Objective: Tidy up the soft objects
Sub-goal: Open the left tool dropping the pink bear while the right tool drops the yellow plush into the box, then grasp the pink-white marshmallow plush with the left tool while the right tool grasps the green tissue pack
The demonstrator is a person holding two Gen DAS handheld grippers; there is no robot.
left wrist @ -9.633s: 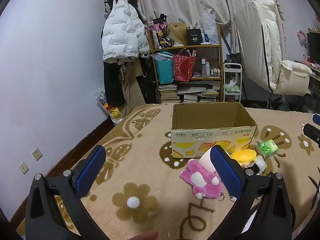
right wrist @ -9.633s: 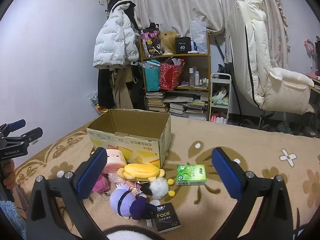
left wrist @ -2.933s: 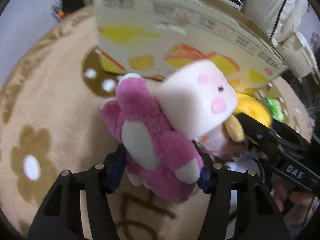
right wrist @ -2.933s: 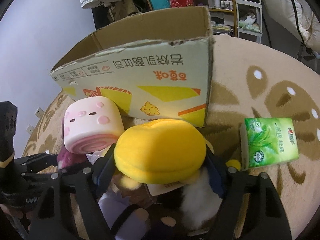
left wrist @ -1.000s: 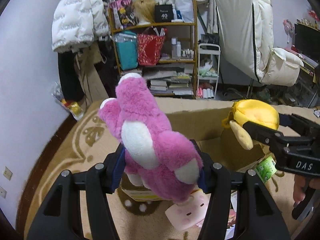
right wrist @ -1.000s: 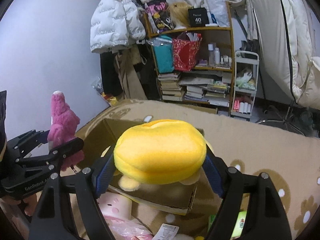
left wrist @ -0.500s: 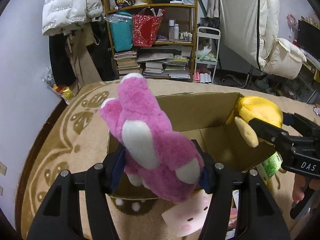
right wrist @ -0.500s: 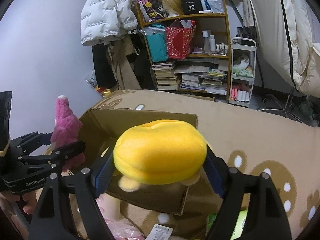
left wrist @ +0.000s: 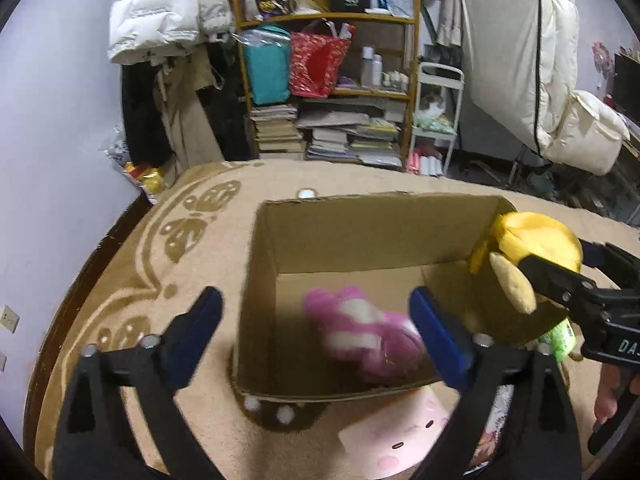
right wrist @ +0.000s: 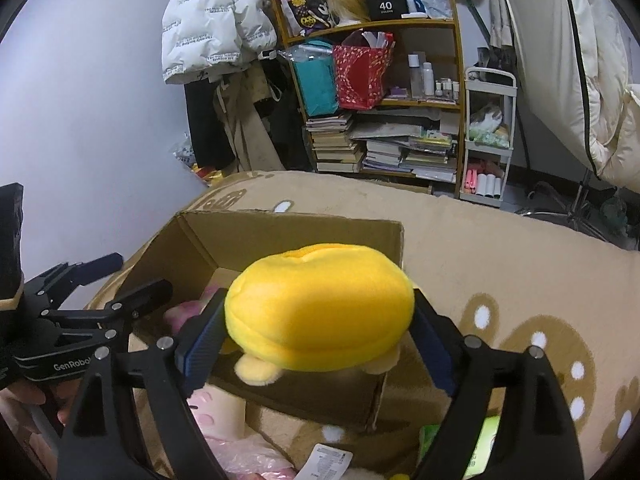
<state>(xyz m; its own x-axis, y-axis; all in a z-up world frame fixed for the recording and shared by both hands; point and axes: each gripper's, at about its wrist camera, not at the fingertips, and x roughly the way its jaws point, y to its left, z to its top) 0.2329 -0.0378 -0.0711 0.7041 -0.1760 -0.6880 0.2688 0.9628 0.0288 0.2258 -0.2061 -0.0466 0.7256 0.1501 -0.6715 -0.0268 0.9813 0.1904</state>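
Observation:
An open cardboard box (left wrist: 380, 232) (right wrist: 280, 236) stands on the tan flower blanket. My left gripper (left wrist: 314, 304) (right wrist: 128, 280) hovers over its near wall. Its jaws are opening wide, with nothing gripped. A pink plush (left wrist: 360, 320) (right wrist: 188, 308), blurred, lies below them inside the box. My right gripper (right wrist: 320, 320) (left wrist: 560, 280) hangs over the box's right corner. Its jaws are opening, but the pads still touch the yellow plush (right wrist: 320, 312) (left wrist: 536, 236) between them. A pink-and-white roll toy (left wrist: 400, 436) (right wrist: 216, 404) lies in front of the box.
A green tissue pack (left wrist: 560, 340) (right wrist: 488, 440) lies right of the box. A person's hand (left wrist: 612, 400) holds the right gripper. Beyond the blanket stand a cluttered shelf (left wrist: 332, 92), a hanging white jacket (left wrist: 160, 4) and a cream chair (left wrist: 560, 80).
My left jaws have sprung apart and the pink plush has dropped from them into the box. Both grippers have sunk a little toward the box; the yellow plush stays between the right pads.

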